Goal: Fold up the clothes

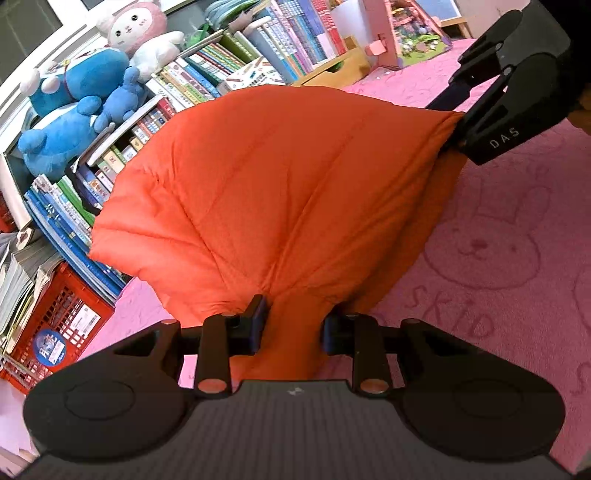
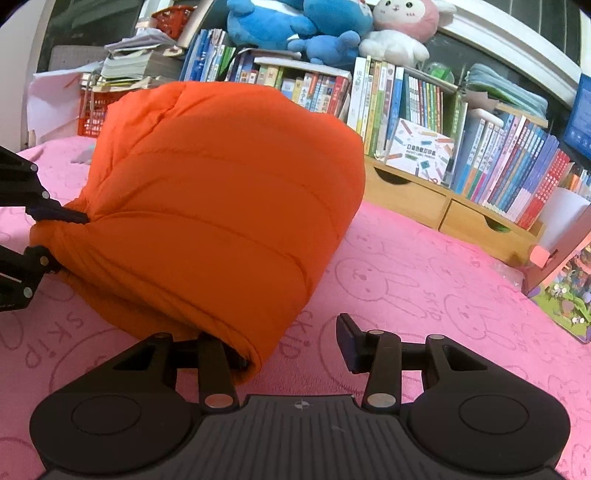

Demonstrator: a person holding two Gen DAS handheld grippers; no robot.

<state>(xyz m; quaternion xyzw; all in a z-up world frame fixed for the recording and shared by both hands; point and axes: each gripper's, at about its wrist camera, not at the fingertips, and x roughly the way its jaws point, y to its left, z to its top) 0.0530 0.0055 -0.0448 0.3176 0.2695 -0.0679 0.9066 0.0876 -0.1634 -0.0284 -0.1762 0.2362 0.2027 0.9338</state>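
An orange quilted puffer garment (image 1: 277, 184) lies bunched and puffed up on a pink rabbit-print cover (image 1: 498, 258). In the left wrist view my left gripper (image 1: 295, 325) is shut on a gathered neck of the fabric. The right gripper (image 1: 460, 118) stands at the garment's far right corner. In the right wrist view the garment (image 2: 221, 203) fills the left half, and its near folded edge drapes over my right gripper's left finger and hides it. The right gripper (image 2: 291, 343) is open, its right fingertip (image 2: 347, 339) bare above the cover (image 2: 424, 277). The left gripper (image 2: 55, 240) pinches the garment's left end.
Rows of books (image 2: 406, 103) stand behind the cover, with plush toys (image 2: 325, 33) on top. Wooden drawers (image 2: 443, 210) sit under the books. A red crate (image 1: 59, 325) is at the left, and a pink toy house (image 1: 410, 29) with a picture board (image 2: 569, 288) at the right.
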